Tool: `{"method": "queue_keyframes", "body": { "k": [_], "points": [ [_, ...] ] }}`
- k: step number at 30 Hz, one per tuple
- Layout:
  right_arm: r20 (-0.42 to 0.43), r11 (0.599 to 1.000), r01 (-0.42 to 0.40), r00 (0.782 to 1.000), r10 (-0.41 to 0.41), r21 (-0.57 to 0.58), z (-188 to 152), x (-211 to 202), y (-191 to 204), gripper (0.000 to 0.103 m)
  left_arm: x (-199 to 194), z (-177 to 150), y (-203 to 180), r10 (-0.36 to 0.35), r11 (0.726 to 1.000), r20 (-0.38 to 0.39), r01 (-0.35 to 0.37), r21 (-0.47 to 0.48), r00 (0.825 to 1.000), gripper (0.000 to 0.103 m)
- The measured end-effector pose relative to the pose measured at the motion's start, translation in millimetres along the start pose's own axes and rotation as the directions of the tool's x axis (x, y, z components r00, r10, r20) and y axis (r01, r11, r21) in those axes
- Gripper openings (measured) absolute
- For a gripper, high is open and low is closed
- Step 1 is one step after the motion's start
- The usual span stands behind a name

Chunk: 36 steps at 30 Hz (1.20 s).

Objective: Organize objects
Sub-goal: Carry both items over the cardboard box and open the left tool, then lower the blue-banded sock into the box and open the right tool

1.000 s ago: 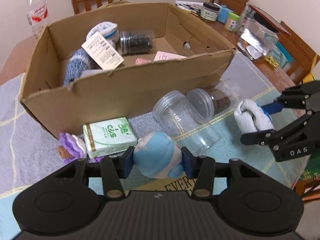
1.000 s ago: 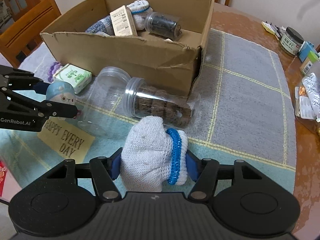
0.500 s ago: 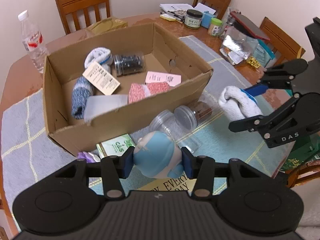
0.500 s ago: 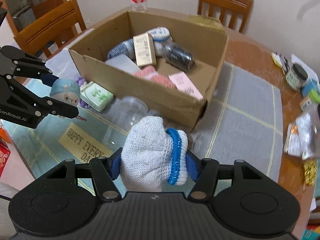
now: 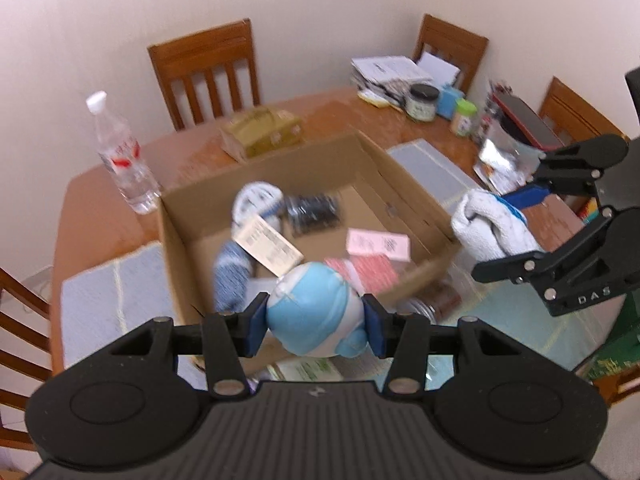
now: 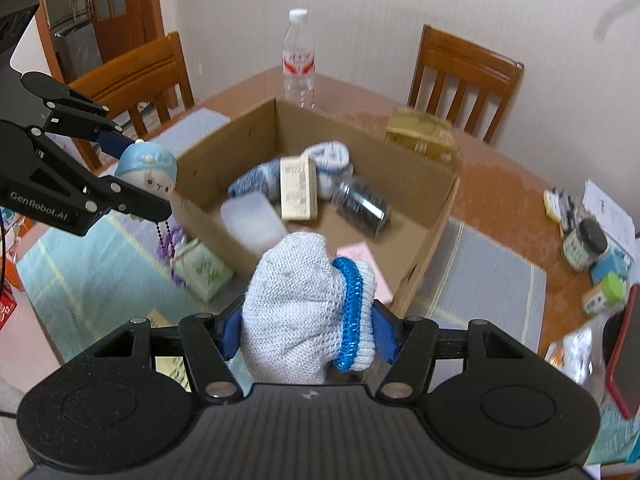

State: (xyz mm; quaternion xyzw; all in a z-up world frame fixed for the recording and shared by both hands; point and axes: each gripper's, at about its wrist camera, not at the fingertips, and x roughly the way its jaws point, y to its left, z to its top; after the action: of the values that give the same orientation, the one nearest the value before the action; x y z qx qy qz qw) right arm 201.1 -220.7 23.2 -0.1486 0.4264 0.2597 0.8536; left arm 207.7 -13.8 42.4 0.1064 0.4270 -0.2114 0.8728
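Cluttered table (image 5: 100, 216), open cardboard box (image 5: 408, 184) below.

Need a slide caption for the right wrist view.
Right claw grips a white knit glove above the cardboard box.

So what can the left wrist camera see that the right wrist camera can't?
Only the left view shows the stack of papers at the table's far edge and the toy's blue back. Only the right view shows the doll's face, its bead chain and a wooden door. Both show the cardboard box, the water bottle, the blue-capped doll and the white knitted glove.
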Motion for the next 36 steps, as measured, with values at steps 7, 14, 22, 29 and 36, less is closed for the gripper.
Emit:
{"method": "queue_keyframes", "body": {
  "k": [7,14,22,29,36],
  "points": [
    [0.034,1.0,0.001,0.999,-0.002,0.003,20.8,2.3,-5.4,0.067,8.1,16.2,24.3,0.068,0.997,0.025,-0.067,-0.039,0.997,0.052],
    [0.03,1.0,0.001,1.0,-0.001,-0.005,32.5,13.4,-6.8,0.067,15.1,3.3,32.5,0.131,0.99,0.015,-0.129,-0.058,0.991,0.096],
    [0.021,1.0,0.002,1.0,-0.002,-0.019,49.2,31.5,-7.9,0.067,16.1,-14.1,34.1,0.145,0.986,0.02,-0.143,-0.089,0.989,0.1],
    [0.009,0.999,0.005,1.0,-0.004,-0.047,68.9,51.0,-8.7,0.067,13.8,-28.8,41.3,0.156,0.98,0.034,-0.15,-0.133,0.987,0.1],
    [-0.002,0.996,0.031,0.999,-0.032,-0.079,86.6,74.9,-9.3,0.068,15.3,-42.6,52.6,0.159,0.971,0.013,-0.154,-0.184,0.987,0.1]
  ]
}}
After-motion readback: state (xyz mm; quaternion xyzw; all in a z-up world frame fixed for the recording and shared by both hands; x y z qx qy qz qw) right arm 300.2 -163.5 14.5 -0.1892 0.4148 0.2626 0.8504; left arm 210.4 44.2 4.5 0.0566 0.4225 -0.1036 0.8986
